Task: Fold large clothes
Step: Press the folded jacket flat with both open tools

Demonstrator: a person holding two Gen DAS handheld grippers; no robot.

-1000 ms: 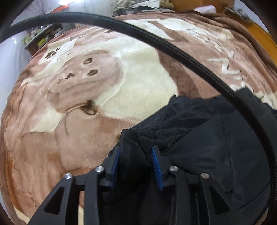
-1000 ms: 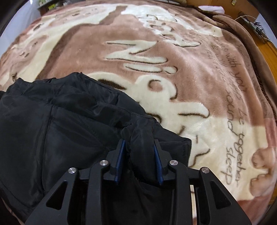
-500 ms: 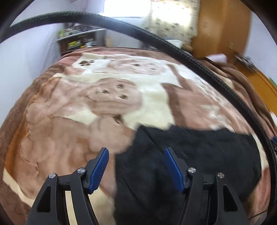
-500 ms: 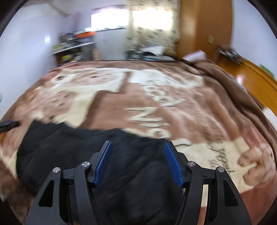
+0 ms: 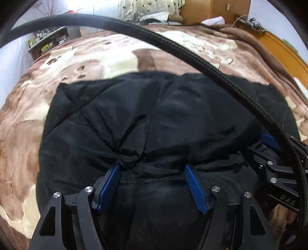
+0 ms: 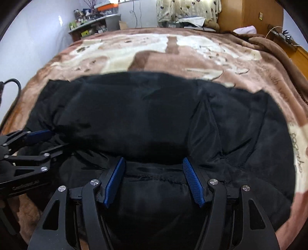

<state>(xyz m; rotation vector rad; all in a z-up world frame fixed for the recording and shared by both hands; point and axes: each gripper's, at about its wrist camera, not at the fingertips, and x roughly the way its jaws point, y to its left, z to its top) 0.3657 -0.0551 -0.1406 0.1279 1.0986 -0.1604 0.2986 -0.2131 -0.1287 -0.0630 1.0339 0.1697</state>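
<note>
A large black padded jacket (image 5: 173, 115) lies folded in a wide bundle on the brown and cream blanket (image 5: 115, 57). My left gripper (image 5: 151, 169) hovers over its near edge with the jaws opening; cloth lies below them, and the pads (image 5: 194, 188) press on nothing. My right gripper (image 6: 154, 160) stands open over the same near edge of the jacket (image 6: 144, 115), further right. Each gripper shows in the other's view: the right gripper (image 5: 258, 146) at the right edge, the left gripper (image 6: 52, 140) at the left edge.
A black braided cable (image 5: 192, 53) arcs across the left wrist view. The blanket (image 6: 154, 53) covers the whole bed. Beyond it stand a cluttered shelf (image 6: 92, 25), a curtain (image 6: 184, 9) and a wooden wardrobe (image 6: 250, 15). A wooden board (image 5: 279, 46) runs along the right.
Both grippers were shut on folds of the jacket at its far corners. They let go, opened wide and drew back to the near edge. The jacket now lies folded over.
</note>
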